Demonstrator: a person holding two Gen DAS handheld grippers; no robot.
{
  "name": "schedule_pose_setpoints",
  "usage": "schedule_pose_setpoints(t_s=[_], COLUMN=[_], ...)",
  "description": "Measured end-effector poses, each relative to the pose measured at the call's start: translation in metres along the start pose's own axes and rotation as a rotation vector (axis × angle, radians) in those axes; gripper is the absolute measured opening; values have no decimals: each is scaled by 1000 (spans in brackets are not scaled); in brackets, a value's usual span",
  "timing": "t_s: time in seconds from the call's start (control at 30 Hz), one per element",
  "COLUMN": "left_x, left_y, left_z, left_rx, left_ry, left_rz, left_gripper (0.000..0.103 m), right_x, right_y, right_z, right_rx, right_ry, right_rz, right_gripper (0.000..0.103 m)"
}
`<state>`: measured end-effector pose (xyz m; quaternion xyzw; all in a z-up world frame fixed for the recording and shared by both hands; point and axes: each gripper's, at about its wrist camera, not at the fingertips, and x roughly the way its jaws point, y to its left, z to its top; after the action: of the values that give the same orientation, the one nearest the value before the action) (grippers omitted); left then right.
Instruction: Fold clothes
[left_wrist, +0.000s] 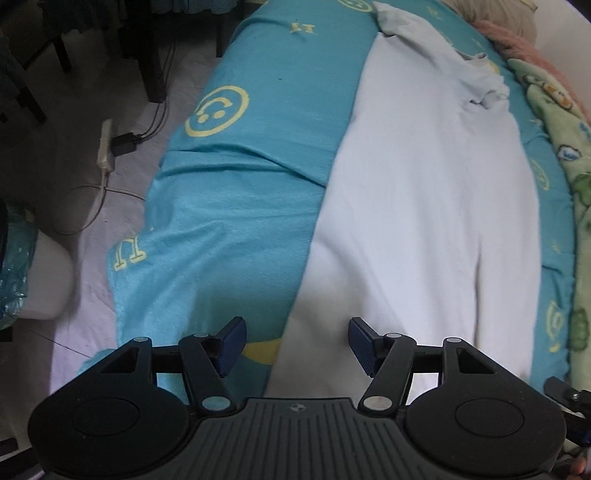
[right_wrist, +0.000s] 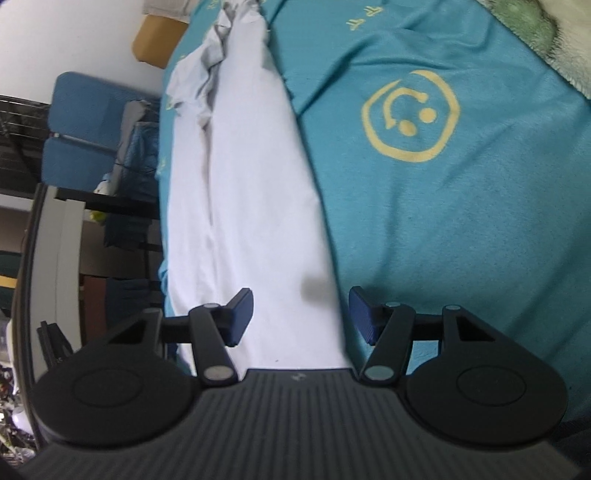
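A white garment (left_wrist: 424, 206) lies stretched out lengthwise on a bed covered with a teal sheet (left_wrist: 236, 221) printed with yellow smiley faces and letters. In the left wrist view the garment runs from the near edge away to the far end, where a pale grey collar part (left_wrist: 461, 66) sits crumpled; its left edge lies straight against bare teal sheet, and a long fold line runs down its right half. The left tongs (left_wrist: 297, 345) hang over the near end of the garment, pointing steeply down, with the jaws standing partly apart and nothing between the blue pads (left_wrist: 362, 345); the left pad is over teal sheet and the right pad over white cloth. To the right of the garment a green patterned blanket (left_wrist: 561, 155) lies along the bed's far side, with a pink fuzzy cloth (left_wrist: 506, 37) beyond it. On the floor to the left are a power strip (left_wrist: 105, 146) and a black adapter (left_wrist: 123, 144) with cables. In the right wrist view the same garment (right_wrist: 236, 192) appears as a long narrow white strip, crumpled at the far end, with teal sheet (right_wrist: 461, 221) spreading wide on its right. The right tongs (right_wrist: 301, 315) hover over the near end of the strip, jaws partly apart, gripping nothing; whether the pads touch the cloth cannot be told. A blue chair (right_wrist: 81, 122) stands off the bed's left edge.
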<state>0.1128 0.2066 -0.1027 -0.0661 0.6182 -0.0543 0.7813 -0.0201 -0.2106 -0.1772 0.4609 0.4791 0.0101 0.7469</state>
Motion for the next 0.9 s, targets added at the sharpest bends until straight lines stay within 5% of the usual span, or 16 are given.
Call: schedule_pose_setpoints(t_s=[0.23,0.37,0.5,0.67,0.8,0.9], left_x=[11,2,-10,-6,3,13], left_y=[-22,-25,-23,-24,-38,-53], left_z=[-14,-23,-28,-27,-32,-42], left_rx=[123,149,143,125,189,263], left_ry=[62,44,10,17,41,98], left_rz=[-71,-147,-204,-143,-11,20], left_gripper=[49,24,16,18,44,52], right_x=[12,16,10,12,13,14], right_y=[1,0,2,14,15,16], right_z=[-3,-9,-12,-18,-20,-24], right_rx=[-9,9,-3,-93,-103,-122], right_ry=[54,125,119,102,88,78], right_rz=[-15,46,45,-41,-93,-113], right_gripper=[61,60,41,43,41,41])
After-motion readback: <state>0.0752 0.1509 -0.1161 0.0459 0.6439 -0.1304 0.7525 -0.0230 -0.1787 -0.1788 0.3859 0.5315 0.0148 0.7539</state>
